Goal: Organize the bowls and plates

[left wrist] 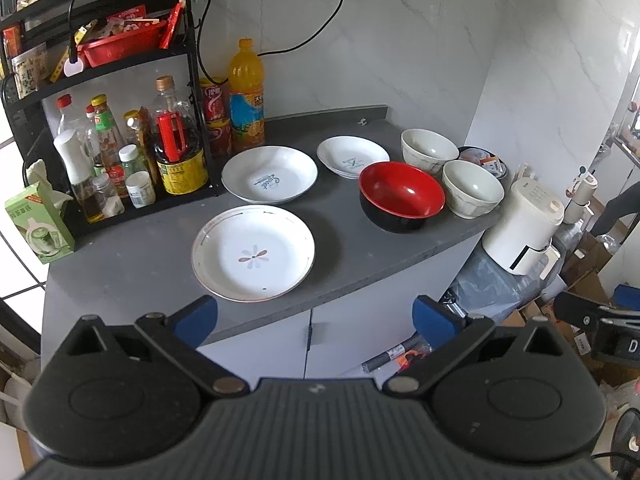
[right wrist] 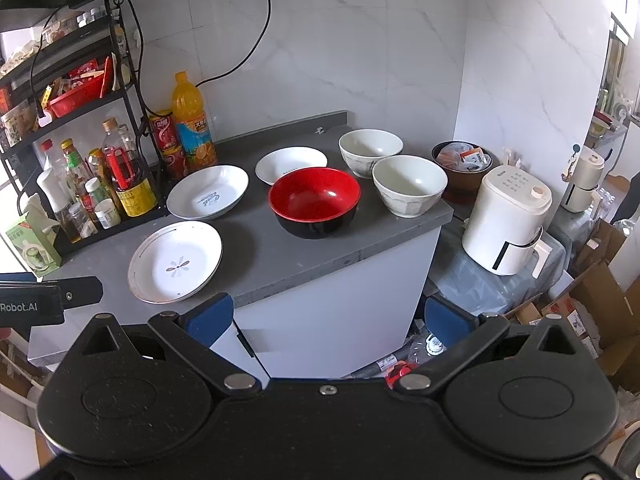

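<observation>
Both pairs of fingers stand wide apart and empty: the left gripper (left wrist: pixel 314 314) and right gripper (right wrist: pixel 328 318) hang short of the worktop (left wrist: pixel 160 256) edge. Nearest lies the flower plate (left wrist: pixel 253 253); behind it the lettered plate (left wrist: pixel 269 174), with a smaller plate (left wrist: pixel 353 157) to that one's right. Right of the flower plate sits the red bowl (right wrist: pixel 314 200), two white bowls (right wrist: pixel 409 184) beyond it. All look stiff, glazed, slippery and breakable; I would pinch each by its rim.

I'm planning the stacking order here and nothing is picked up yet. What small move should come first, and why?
Probably bring the open left claw forward to the flower plate: it lies nearest, alone on the counter, apart from the other dishes.
</observation>
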{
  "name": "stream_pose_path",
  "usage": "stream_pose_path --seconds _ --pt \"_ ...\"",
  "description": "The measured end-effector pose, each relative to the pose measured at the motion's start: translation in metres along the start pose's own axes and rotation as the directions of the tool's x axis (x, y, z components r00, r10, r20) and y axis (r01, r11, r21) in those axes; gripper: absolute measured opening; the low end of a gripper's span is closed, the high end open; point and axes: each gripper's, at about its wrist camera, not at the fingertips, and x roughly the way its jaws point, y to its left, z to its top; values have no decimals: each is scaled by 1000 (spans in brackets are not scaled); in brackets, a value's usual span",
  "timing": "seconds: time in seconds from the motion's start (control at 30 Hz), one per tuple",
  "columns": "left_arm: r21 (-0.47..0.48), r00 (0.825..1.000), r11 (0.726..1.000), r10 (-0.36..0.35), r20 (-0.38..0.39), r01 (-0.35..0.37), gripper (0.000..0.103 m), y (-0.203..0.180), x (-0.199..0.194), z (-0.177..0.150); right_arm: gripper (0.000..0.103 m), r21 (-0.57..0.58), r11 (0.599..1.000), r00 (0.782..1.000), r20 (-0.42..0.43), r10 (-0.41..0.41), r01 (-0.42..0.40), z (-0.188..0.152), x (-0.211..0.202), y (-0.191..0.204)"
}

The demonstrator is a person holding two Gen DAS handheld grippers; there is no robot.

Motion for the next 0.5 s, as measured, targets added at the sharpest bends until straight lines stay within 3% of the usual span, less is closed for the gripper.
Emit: stream_pose_path --seconds 0.5 --pt "-14 1000 1000 2 4 -2 103 2 -2 0 103 -35 999 1000 -1 22 -22 -1 -2 8"
